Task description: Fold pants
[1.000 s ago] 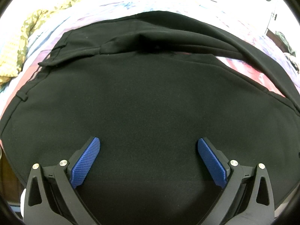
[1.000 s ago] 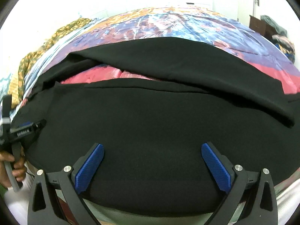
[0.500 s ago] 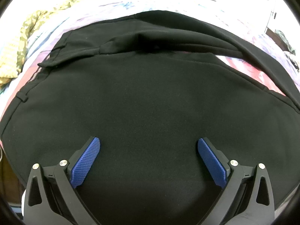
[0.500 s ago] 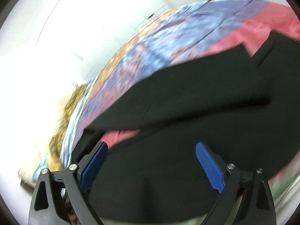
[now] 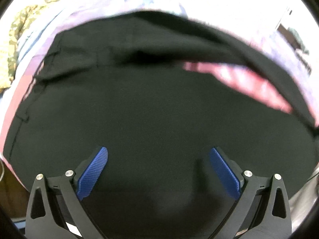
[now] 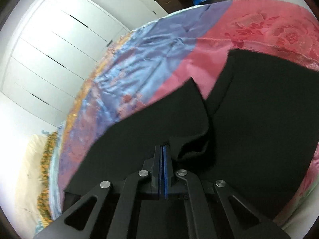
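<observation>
Pants (image 5: 151, 107), black and plain, lie spread on a bed whose cover (image 6: 259, 29) is pink near the legs and blue and orange farther off. No brand, label or writing can be read on the cloth or on either tool.

The left gripper (image 5: 158, 169) has its blue ribbed fingers (image 5: 92, 174) spread wide over the seat of the garment, with nothing clasped between them; whether the tips touch the cloth cannot be told. In this view the waistband end with a belt loop sits at the left, and the legs run away to the right, so the long axis goes left to right across the bed. The far leg arcs over the near one, with a wedge of pink cover showing between them at the right.

The right gripper (image 6: 163, 151) has just been closing and its fingers (image 6: 165, 171) now stand pressed together, pad to pad. A bunched fold of black cloth lies just beside their tips on the right, but whether any of it is pinched cannot be told. In the right wrist view both leg ends point to the far side, their hems apart, with pink cover between them.

Beyond the bed stand white wardrobe doors (image 6: 59, 45) and a dark cabinet (image 6: 171, 2) piled with clothes.
</observation>
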A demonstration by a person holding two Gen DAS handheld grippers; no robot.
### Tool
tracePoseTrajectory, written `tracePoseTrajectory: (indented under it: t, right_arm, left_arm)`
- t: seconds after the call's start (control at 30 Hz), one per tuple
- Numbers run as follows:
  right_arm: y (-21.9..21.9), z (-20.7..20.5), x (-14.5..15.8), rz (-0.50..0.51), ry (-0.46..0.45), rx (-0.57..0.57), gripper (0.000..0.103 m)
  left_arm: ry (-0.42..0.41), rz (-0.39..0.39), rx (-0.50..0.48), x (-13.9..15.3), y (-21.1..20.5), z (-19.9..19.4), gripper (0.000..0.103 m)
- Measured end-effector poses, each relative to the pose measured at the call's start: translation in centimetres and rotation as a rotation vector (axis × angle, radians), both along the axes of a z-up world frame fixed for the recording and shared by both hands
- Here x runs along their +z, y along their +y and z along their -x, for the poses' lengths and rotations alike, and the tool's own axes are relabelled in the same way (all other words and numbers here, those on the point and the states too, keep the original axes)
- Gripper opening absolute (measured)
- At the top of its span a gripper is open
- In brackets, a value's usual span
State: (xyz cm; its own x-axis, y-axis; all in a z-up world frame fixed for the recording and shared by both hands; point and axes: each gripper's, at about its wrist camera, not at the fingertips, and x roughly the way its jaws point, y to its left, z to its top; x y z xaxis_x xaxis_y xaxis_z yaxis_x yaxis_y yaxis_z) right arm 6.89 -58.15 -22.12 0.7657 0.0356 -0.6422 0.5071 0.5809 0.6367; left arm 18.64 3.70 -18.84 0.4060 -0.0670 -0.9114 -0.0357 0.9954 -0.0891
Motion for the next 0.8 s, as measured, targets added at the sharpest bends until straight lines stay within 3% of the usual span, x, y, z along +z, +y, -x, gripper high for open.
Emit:
tracePoseTrajectory:
  t: [0.13, 0.23, 0.3, 0.37, 0.4, 0.47, 0.5, 0.6, 0.7, 0.73, 0.8]
  right_arm:
    - [1.0, 1.2, 4.6, 0.086, -0.107, 0.123, 0.001]
    - [1.4, 2.3, 6.1, 0.117, -0.124, 0.179, 0.001]
    - [1.5, 3.2, 6.4, 0.122, -0.12, 0.181, 0.002]
    - [1.4, 3.8, 5.4, 0.057, -0.06, 0.185, 0.007]
    - [1.6, 4.0, 4.8, 0.03, -0.028, 0.174, 0.015]
    - [2.7, 4.8, 2.9, -0.018, 0.028, 0.155, 0.087]
    - [3.0, 4.8, 2.2, -0.024, 0.031, 0.151, 0.093]
    - [3.1, 4.4, -0.1, -0.037, 0.024, 0.1, 0.092]
    - [0.5, 3.8, -1.7, -0.112, -0.025, -0.082, 0.087]
    - [-0.3, 3.7, -2.0, -0.118, -0.025, -0.141, 0.081]
    - [-1.6, 3.2, -2.7, -0.118, 0.026, -0.204, 0.048]
  left_arm:
    - [-0.047, 0.161, 0.059, 2.9, 1.9, -3.7, 0.102]
    - [-0.02, 0.26, 0.129, 3.2, 3.1, -8.6, 0.102]
    - [-0.009, 0.272, 0.162, 3.2, 3.1, -10.3, 0.102]
    - [-0.019, 0.276, 0.178, 3.4, 2.7, -10.7, 0.102]
    - [-0.029, 0.276, 0.17, 3.4, 2.3, -10.4, 0.102]
    - [-0.044, 0.247, 0.157, 3.0, 1.5, -9.6, 0.102]
    - [-0.044, 0.226, 0.149, 2.6, 1.1, -9.2, 0.102]
    - [-0.012, 0.176, 0.124, 1.0, 0.6, -8.1, 0.102]
    - [0.01, 0.16, 0.119, 0.0, 0.7, -7.4, 0.102]
    - [0.014, 0.152, 0.114, -0.1, 0.8, -7.4, 0.102]
    - [0.019, 0.151, 0.11, -0.2, 0.9, -8.1, 0.102]
